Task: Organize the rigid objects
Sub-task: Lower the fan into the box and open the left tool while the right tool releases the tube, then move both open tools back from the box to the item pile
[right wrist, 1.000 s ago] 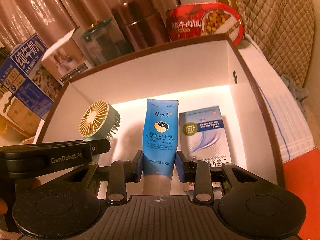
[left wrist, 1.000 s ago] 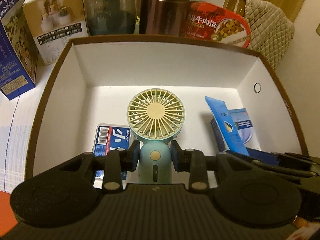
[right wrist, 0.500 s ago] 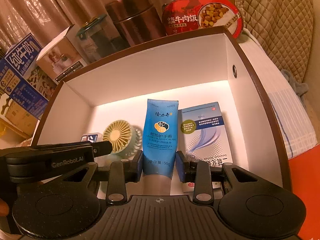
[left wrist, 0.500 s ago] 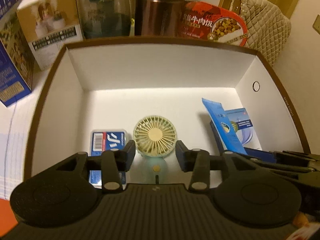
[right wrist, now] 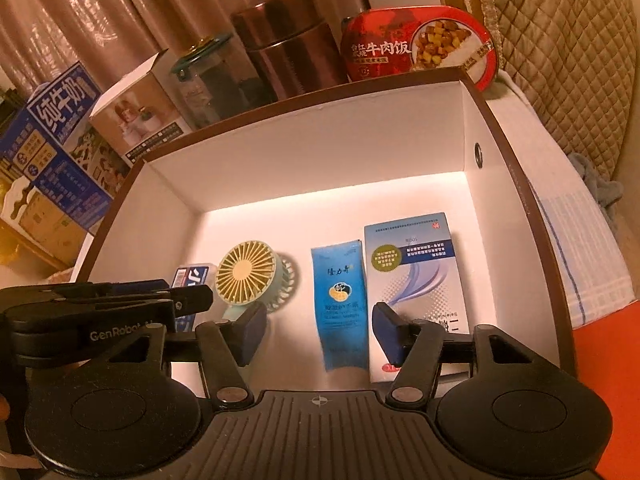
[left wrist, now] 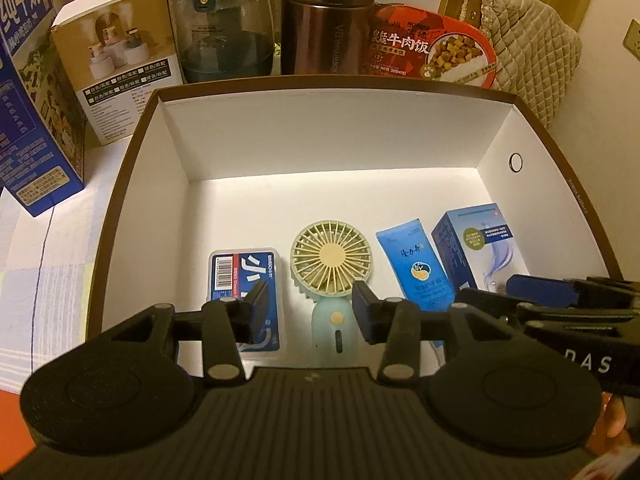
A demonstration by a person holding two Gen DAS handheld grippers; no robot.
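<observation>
A white box with a brown rim (left wrist: 132, 168) (right wrist: 516, 184) holds a row of things on its floor: a blue-labelled case (left wrist: 244, 276) (right wrist: 190, 276), a small green hand fan (left wrist: 332, 264) (right wrist: 248, 276), a blue cream tube (left wrist: 416, 264) (right wrist: 340, 304) and a blue-and-white carton (left wrist: 480, 244) (right wrist: 416, 280). My left gripper (left wrist: 310, 312) is open and empty above the fan's handle. My right gripper (right wrist: 320, 334) is open and empty above the tube's lower end.
Behind the box stand a blue milk carton (left wrist: 28, 92), a beige product box (left wrist: 116, 56), a glass kettle (left wrist: 224, 28), a brown flask (left wrist: 328, 20) and a red meal tub (left wrist: 432, 52). A quilted bag (left wrist: 536, 48) sits at the far right.
Both grippers let go and drew back upward. The fan and the tube, held a second ago, now lie on the box floor. Both sets of jaws opened wide.
</observation>
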